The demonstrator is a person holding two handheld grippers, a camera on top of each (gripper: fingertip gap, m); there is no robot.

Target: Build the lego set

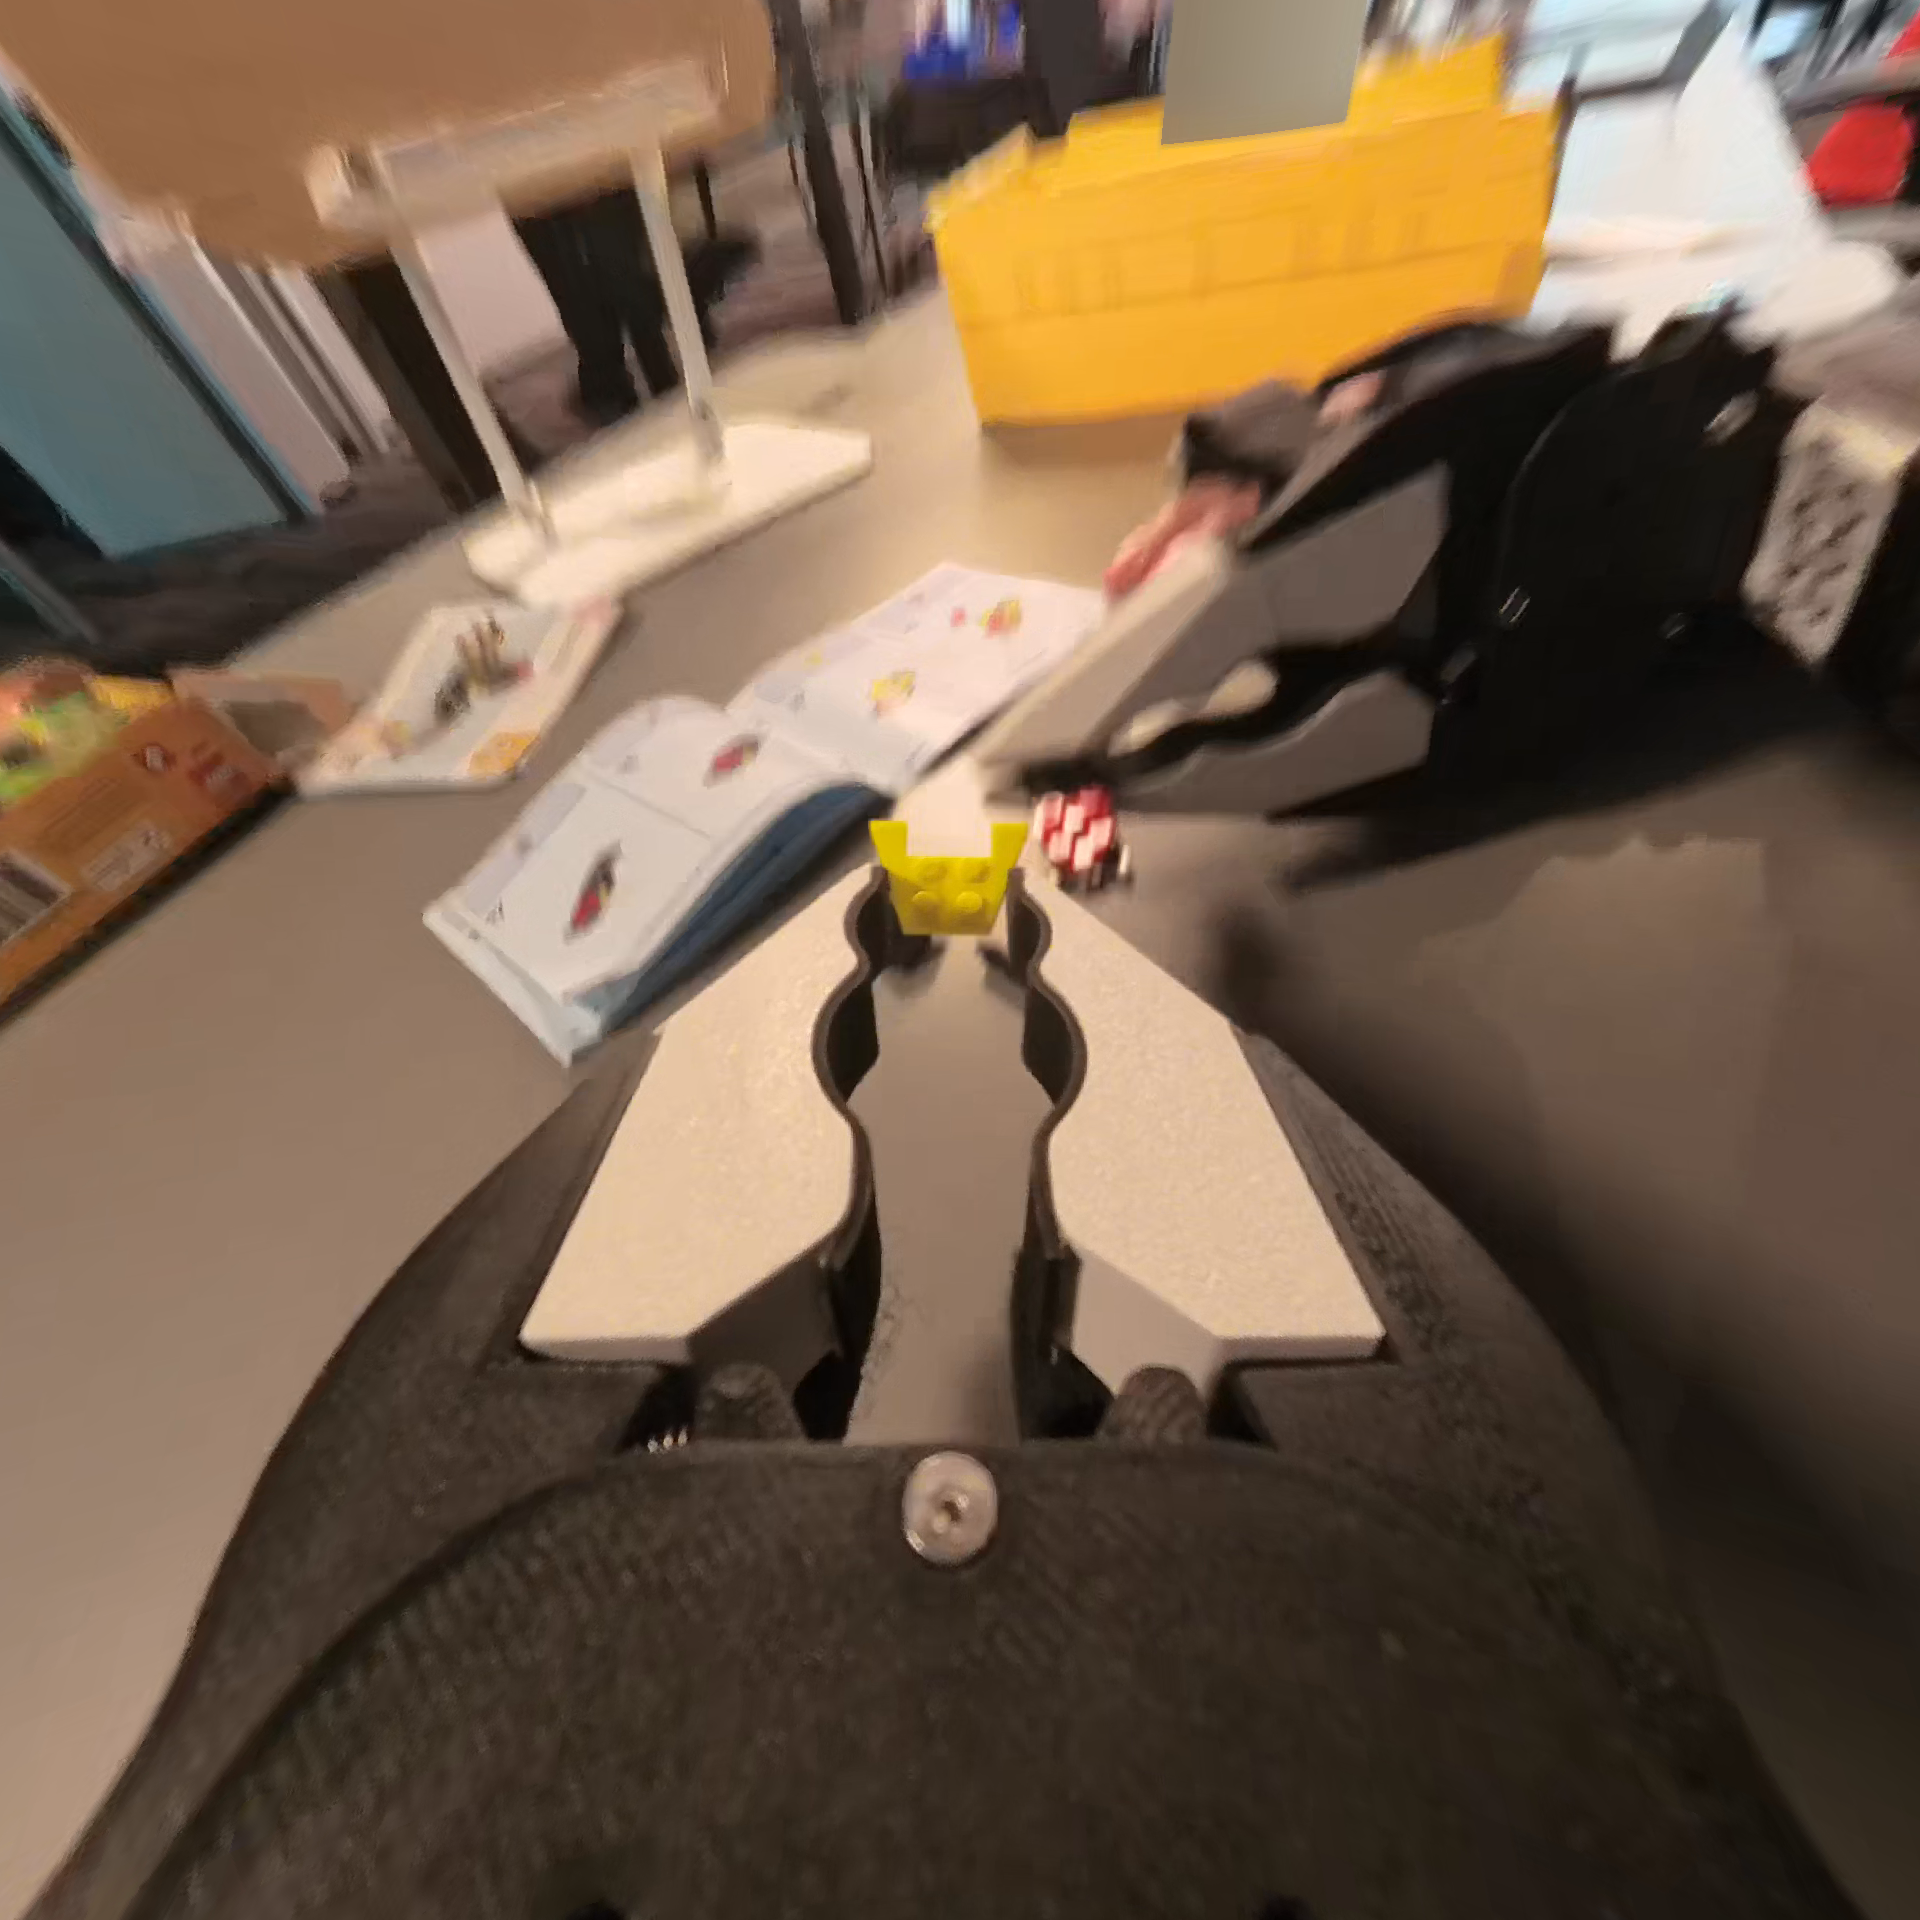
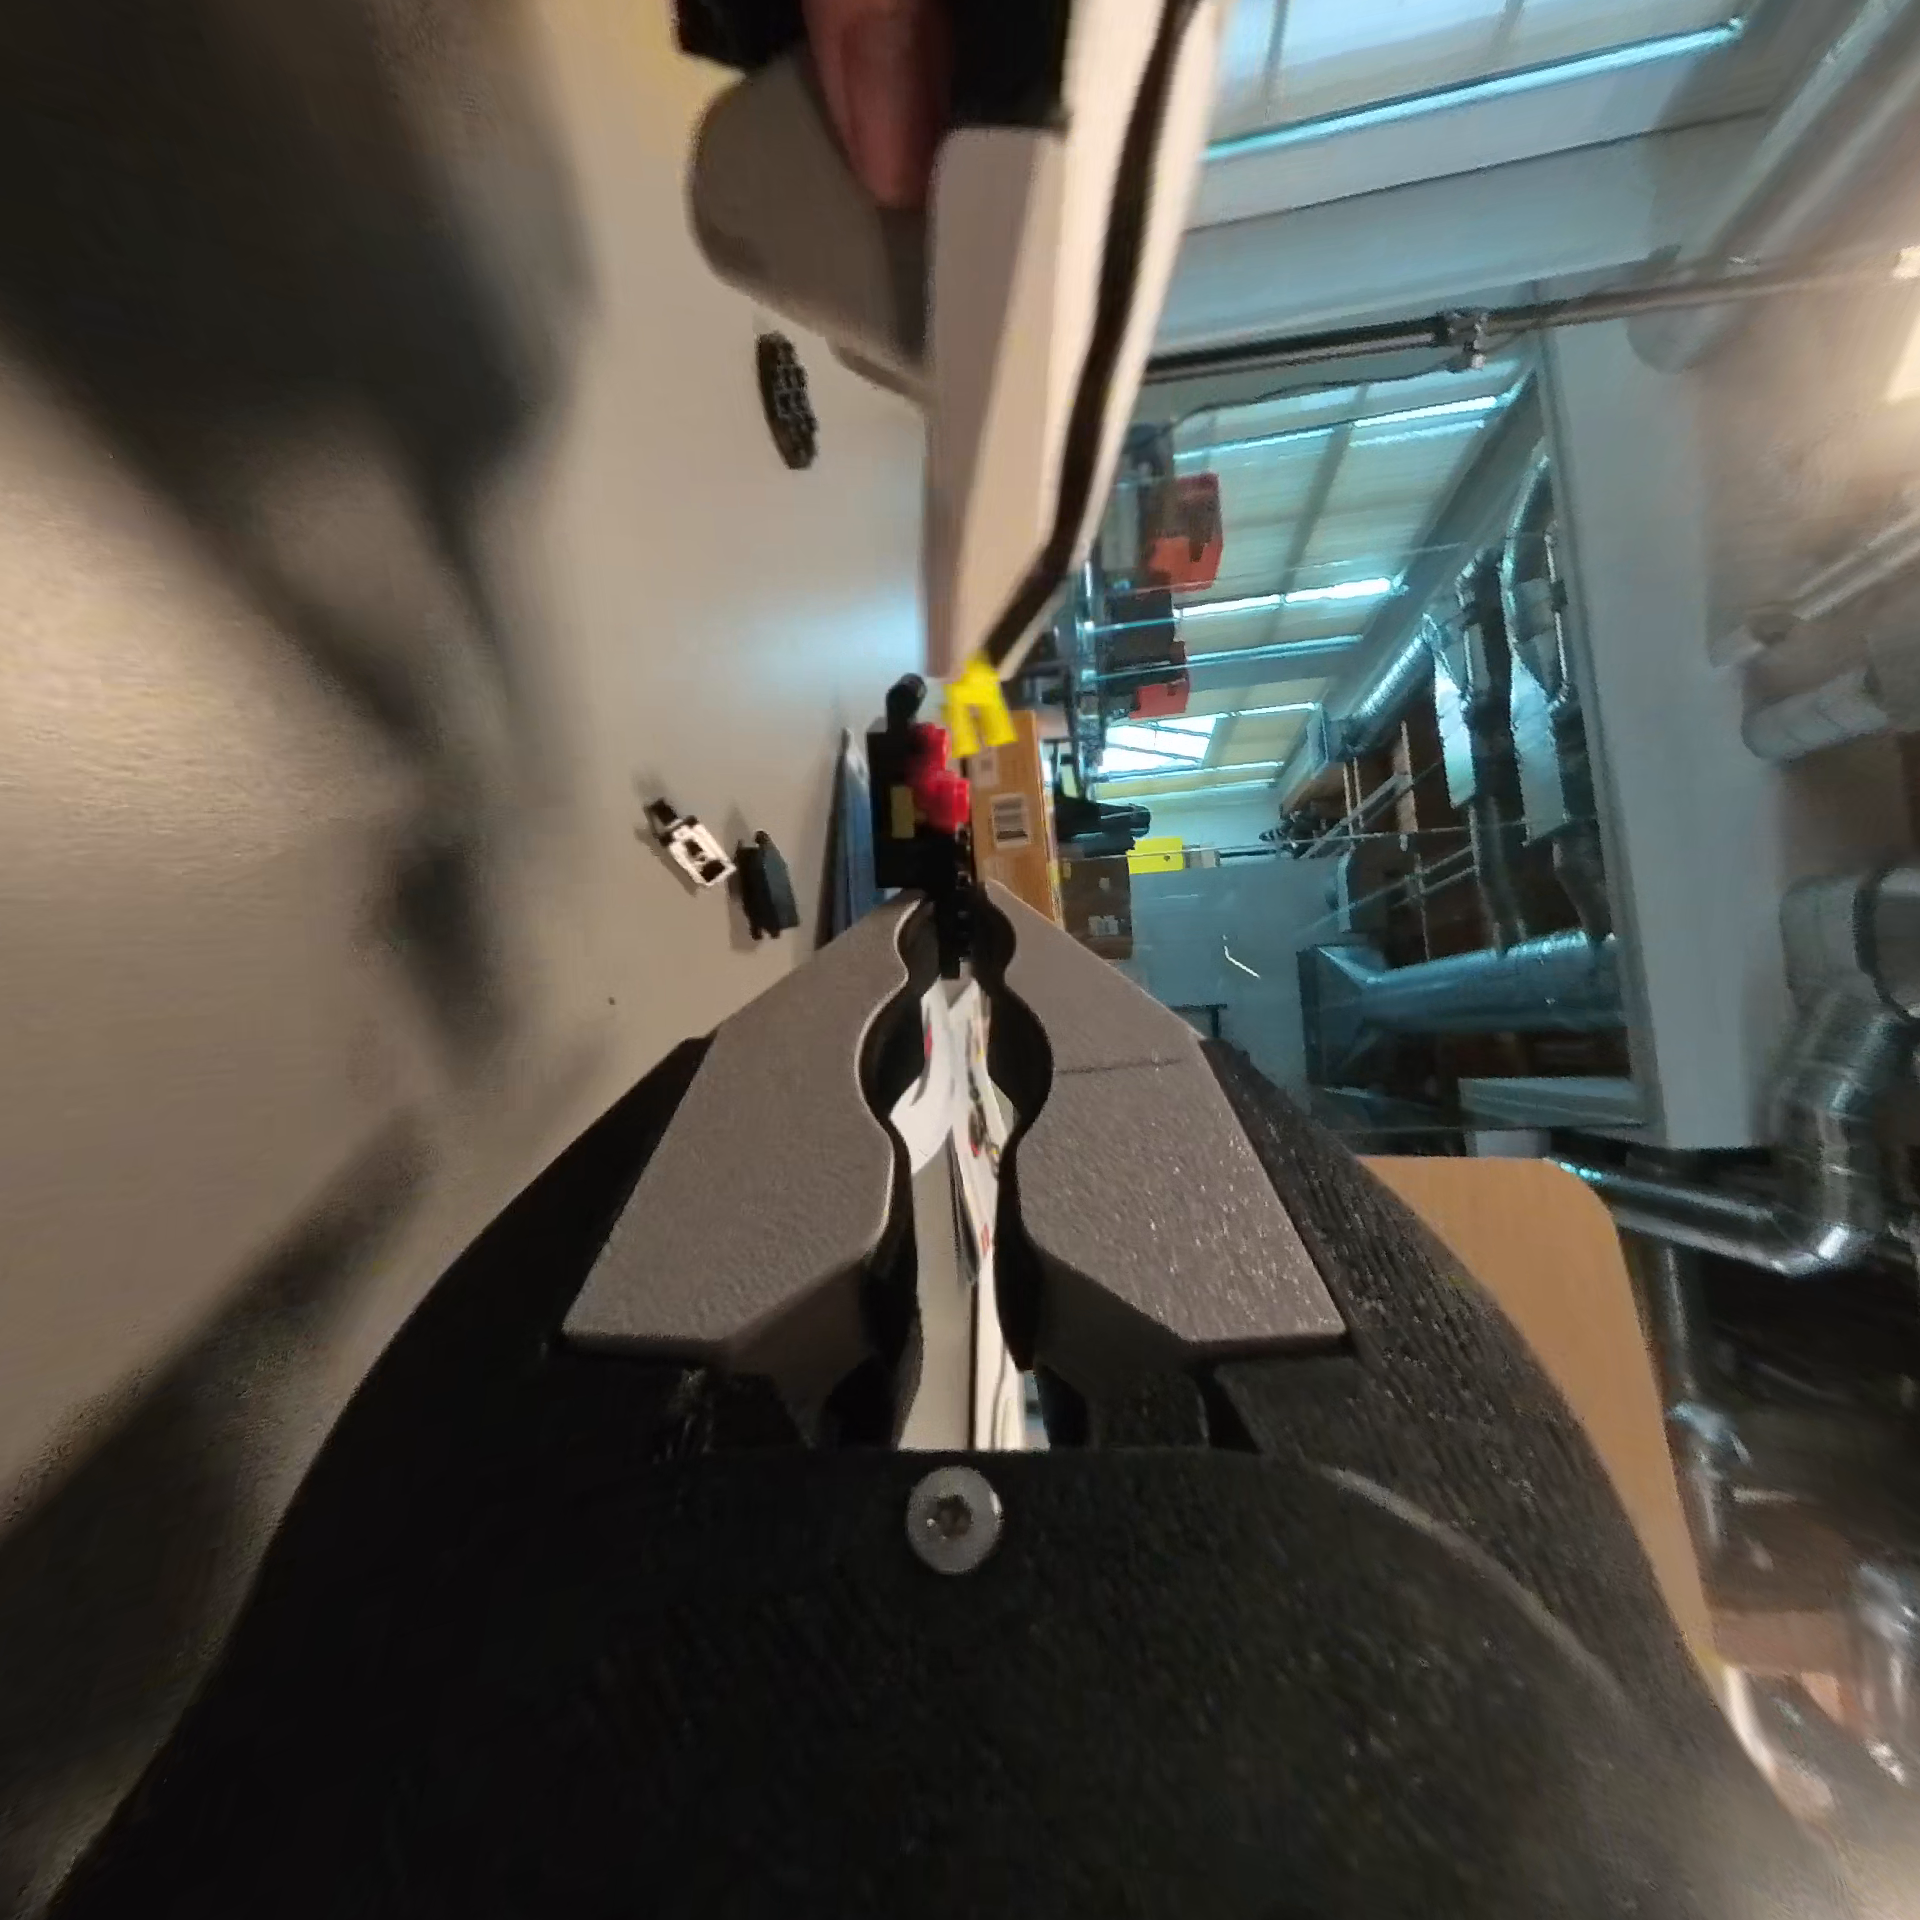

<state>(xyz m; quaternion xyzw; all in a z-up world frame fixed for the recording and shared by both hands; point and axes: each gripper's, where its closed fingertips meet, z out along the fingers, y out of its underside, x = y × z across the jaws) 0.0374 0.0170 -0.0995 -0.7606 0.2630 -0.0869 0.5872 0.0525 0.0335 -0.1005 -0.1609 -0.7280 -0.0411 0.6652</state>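
Observation:
My left gripper [image 1: 948,909] is shut on a small yellow lego plate [image 1: 945,888] held at its fingertips. My right gripper [image 2: 954,920] is shut on a black and red lego assembly [image 2: 920,810]. In the left wrist view the right gripper [image 1: 1039,774] comes in from the right, with the red and white assembly [image 1: 1081,836] just right of the yellow plate. In the right wrist view the left gripper [image 2: 971,649] reaches in from above, and the yellow plate [image 2: 977,712] sits right beside the assembly's red bricks. I cannot tell whether they touch.
An open instruction booklet [image 1: 717,800] lies on the grey table [image 1: 260,1091], with a loose sheet [image 1: 468,686] and a lego box [image 1: 94,800] to its left. A yellow bin [image 1: 1247,270] stands behind. Loose pieces lie on the table: a black round one [image 2: 787,400], a white one [image 2: 686,842], a dark one [image 2: 766,883]. Only a small space, under 4 cm, lies between the two pairs of fingers.

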